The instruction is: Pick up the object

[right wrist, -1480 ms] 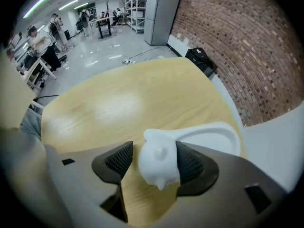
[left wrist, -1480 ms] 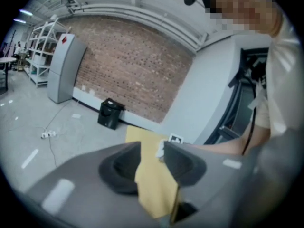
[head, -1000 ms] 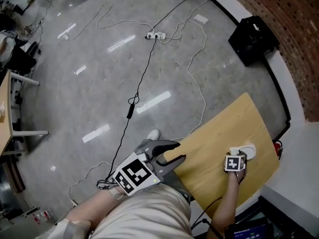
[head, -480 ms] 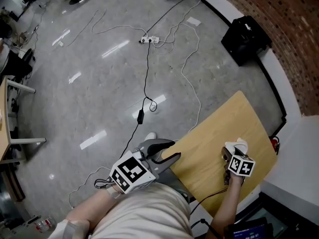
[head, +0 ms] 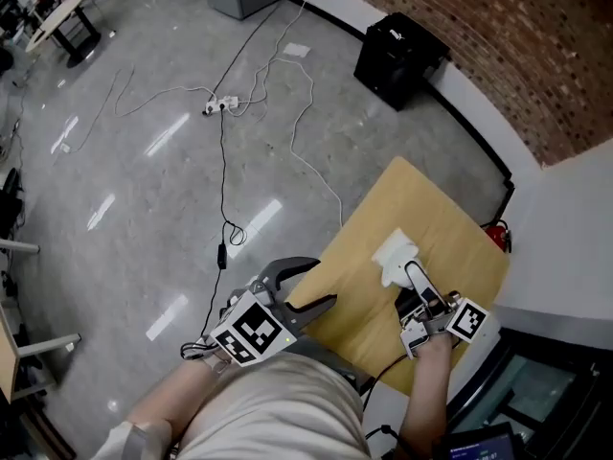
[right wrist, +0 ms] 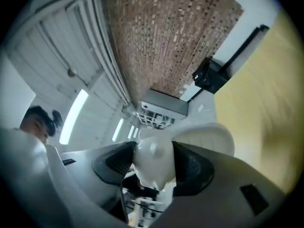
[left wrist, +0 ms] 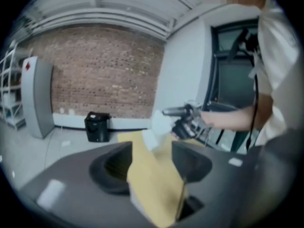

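**Object in right gripper, held over table; left gripper open at table edge**

Nearest, head view: left gripper (head: 324,283) sits at the table's (head: 421,199) near edge, with its marker cube (head: 251,333) facing up. Its jaws stand apart and have just been opening. In the left gripper view the tan tabletop fills the gap between them, and the pads press on nothing.

To its right: right gripper (head: 410,274) reaches out over the table. Jaws are closed on the object (head: 393,254), which is white, glossy and rounded. The right gripper view shows it wedged between both pads, with a broader white lobe sticking out past the jaws. In the left gripper view the gripper lies about level and carries the object above the tabletop rather than on it.

Table: bare tan board set at an angle to the wall. A small red item (head: 493,235) sits just past its far right edge.

Floor beyond: grey and shiny. A black cable (head: 222,190) runs up to a power strip (head: 220,105), and white cables loop near it.

Farthest: black box (head: 397,46) against the white skirting, and the brick wall (head: 498,27) behind it.
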Tool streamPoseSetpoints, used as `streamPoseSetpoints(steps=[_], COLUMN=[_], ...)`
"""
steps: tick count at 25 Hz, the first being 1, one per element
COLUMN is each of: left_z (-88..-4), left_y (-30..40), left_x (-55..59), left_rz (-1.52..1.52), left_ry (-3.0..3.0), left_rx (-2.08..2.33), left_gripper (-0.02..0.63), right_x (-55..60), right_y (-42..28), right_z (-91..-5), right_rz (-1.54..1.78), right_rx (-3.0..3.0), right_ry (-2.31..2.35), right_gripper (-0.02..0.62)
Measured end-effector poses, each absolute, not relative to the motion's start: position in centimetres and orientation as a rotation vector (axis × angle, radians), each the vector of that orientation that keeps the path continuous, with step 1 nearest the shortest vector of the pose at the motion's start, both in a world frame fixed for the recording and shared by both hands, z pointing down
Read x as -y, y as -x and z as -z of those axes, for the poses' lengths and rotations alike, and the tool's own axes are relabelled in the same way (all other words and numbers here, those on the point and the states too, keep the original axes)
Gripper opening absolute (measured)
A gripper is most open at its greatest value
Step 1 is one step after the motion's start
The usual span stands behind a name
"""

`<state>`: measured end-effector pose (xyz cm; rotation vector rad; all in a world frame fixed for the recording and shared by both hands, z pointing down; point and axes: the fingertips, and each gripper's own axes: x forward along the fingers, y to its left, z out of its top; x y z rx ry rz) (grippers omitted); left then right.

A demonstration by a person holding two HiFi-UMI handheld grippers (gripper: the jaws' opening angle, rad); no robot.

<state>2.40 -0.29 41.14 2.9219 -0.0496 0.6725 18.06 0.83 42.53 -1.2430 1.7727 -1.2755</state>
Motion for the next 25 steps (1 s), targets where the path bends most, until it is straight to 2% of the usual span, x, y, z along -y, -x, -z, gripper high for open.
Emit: streamPoseSetpoints(steps=[4,9,14,19,25], left_z=[-42.2,-39.5,-36.6,-36.1,-35.8], left_y=[-6.1,-9.9,-12.7,-13.4,-13.0], left_x=[0.4,1.6,0.5,-0.3,0.5], left_rz=[-0.792,-0.678,-0.581,-0.557,-0.498], left_ry=[-3.159,-3.409,-3.632,-3.726,-3.623], left_rx=[-0.109,-0.158,-0.112,-0.152,-0.114], left_gripper=[0.278,0.328,0.41,0.408,0.349], right_x=[-0.1,1.3,0.3,0.2,0.7], right_y=[-16.4,-15.1,-13.9,-11.4,-10.8], right_z=[-36.1,-32.3,-30.4,-29.6,-29.9], right_rz=[1.159,1.104,1.078,1.075,1.084], right_rx=[-1.647,-1.57,-1.496,-1.534,-1.559], right_ry=[1.018,0.958,0.875,0.874,0.908], right_gripper=[0.255,0.255,0.255,0.255,0.256])
